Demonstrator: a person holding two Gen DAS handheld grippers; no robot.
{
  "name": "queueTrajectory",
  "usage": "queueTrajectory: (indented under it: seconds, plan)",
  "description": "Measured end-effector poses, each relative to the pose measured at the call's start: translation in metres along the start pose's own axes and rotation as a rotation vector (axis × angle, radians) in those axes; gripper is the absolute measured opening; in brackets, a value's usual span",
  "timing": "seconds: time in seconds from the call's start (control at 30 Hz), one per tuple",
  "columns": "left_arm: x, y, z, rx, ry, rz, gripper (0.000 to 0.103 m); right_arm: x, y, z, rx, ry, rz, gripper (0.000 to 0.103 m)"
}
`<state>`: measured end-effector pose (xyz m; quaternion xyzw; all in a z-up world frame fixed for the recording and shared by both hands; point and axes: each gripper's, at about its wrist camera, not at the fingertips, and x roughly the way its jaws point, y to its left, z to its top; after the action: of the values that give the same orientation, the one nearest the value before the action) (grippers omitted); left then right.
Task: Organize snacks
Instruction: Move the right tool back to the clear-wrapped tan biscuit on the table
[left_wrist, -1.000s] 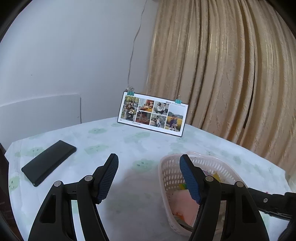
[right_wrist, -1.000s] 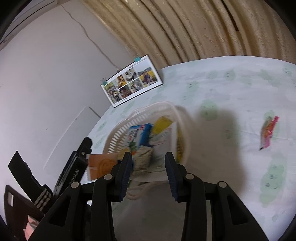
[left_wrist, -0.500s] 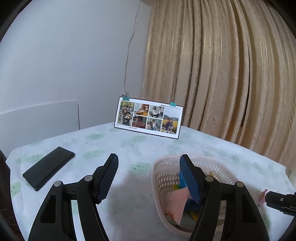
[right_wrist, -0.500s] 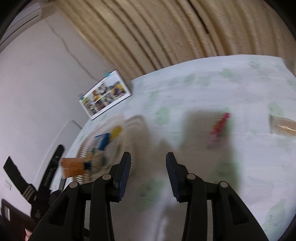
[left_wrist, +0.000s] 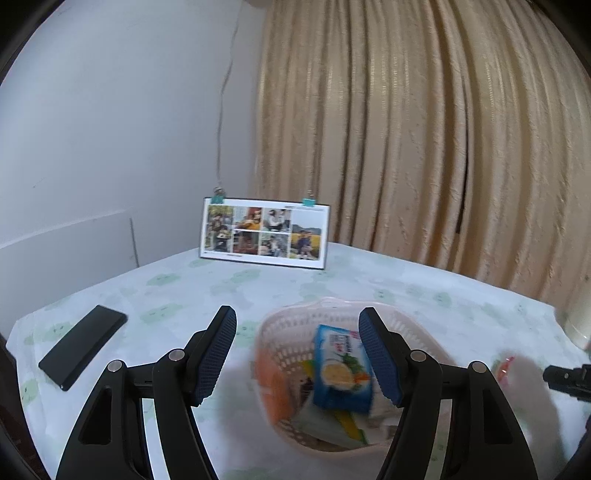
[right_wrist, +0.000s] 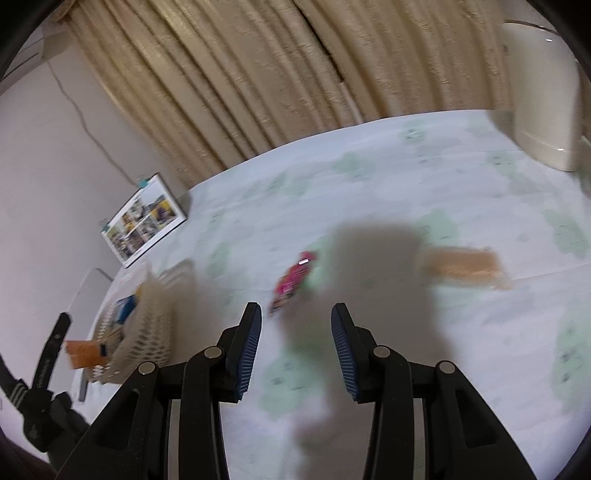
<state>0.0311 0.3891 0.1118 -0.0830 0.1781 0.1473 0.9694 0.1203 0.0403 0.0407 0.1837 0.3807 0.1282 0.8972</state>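
A pale plastic basket (left_wrist: 288, 321) sits on the table just ahead of my left gripper (left_wrist: 297, 347), which is open and empty above its near rim. Inside lie a blue snack pack (left_wrist: 341, 369), an orange packet (left_wrist: 271, 384) and other wrappers. In the right wrist view the basket (right_wrist: 147, 332) is at the left. My right gripper (right_wrist: 295, 350) is open and empty over the tablecloth. A pink-red snack wrapper (right_wrist: 293, 280) lies just beyond its fingertips. A tan snack packet (right_wrist: 463, 264) lies farther right, blurred.
A photo calendar (left_wrist: 264, 232) stands at the table's back by the curtain. A black phone (left_wrist: 83, 345) lies at the left. A cream-coloured container (right_wrist: 543, 96) stands at the far right. The table (right_wrist: 369, 192) has a green-patterned white cloth.
My right gripper has swung right, away from the basket, and now faces the pink-red wrapper and tan packet. The left gripper has turned slightly toward the basket, staying open.
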Motion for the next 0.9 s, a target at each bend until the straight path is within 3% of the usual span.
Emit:
queueTrajectory:
  seconds: [0.23,0.47,0.57,0.9]
  plan:
    - [-0.005,-0.019,0.008,0.019,0.031,-0.085,0.071,-0.004,-0.041,0.025,0.017,-0.037,-0.086,0.040]
    - [0.000,-0.042,0.008,0.032,0.109,-0.198,0.073,0.009,-0.073,0.044,0.035,-0.016,-0.119,0.040]
    - [0.001,-0.052,0.008,0.033,0.135,-0.237,0.073,0.018,-0.083,0.051,0.023,0.014,-0.116,0.044]
    - [-0.002,-0.090,0.008,0.109,0.149,-0.307,0.073,0.028,-0.090,0.044,-0.020,0.086,-0.079,0.045]
